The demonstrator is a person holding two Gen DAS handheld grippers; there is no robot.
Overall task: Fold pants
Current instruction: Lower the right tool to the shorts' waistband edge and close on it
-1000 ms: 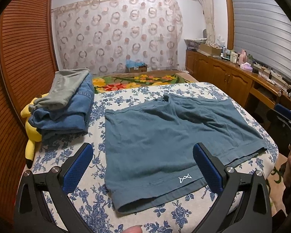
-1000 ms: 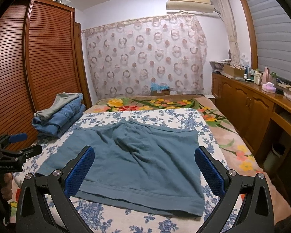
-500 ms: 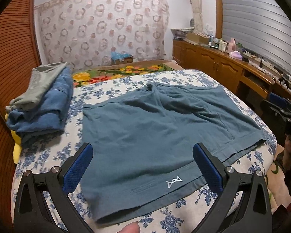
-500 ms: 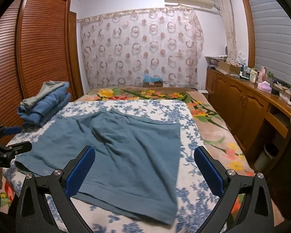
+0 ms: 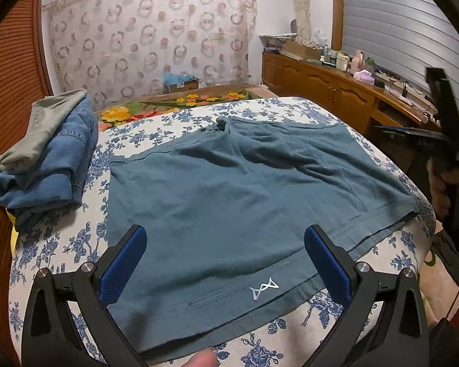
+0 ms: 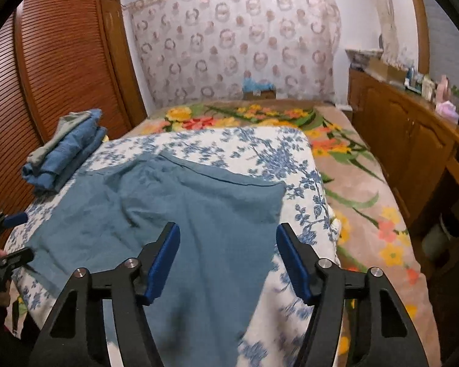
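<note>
- We see the teal pants (image 5: 229, 202) spread flat on the bed's blue-flowered sheet (image 5: 61, 244), one hem at the near edge, a small white logo by that hem
- Our left gripper (image 5: 225, 255) hovers over the near hem with its jaws wide apart and nothing clamped
- Our right gripper (image 6: 228, 260) hangs over the other end of the pants; its jaws are closing, cloth lies under the gap, the pads do not yet press on it
- A stack of folded clothes (image 5: 46, 159), denim with a grey piece on top, sits on the sheet just beside the pants, apart from them
- A wooden sideboard (image 6: 413, 140) crowded with bottles runs along the bed's far side, a louvred wardrobe (image 6: 61, 70) along the other
</note>
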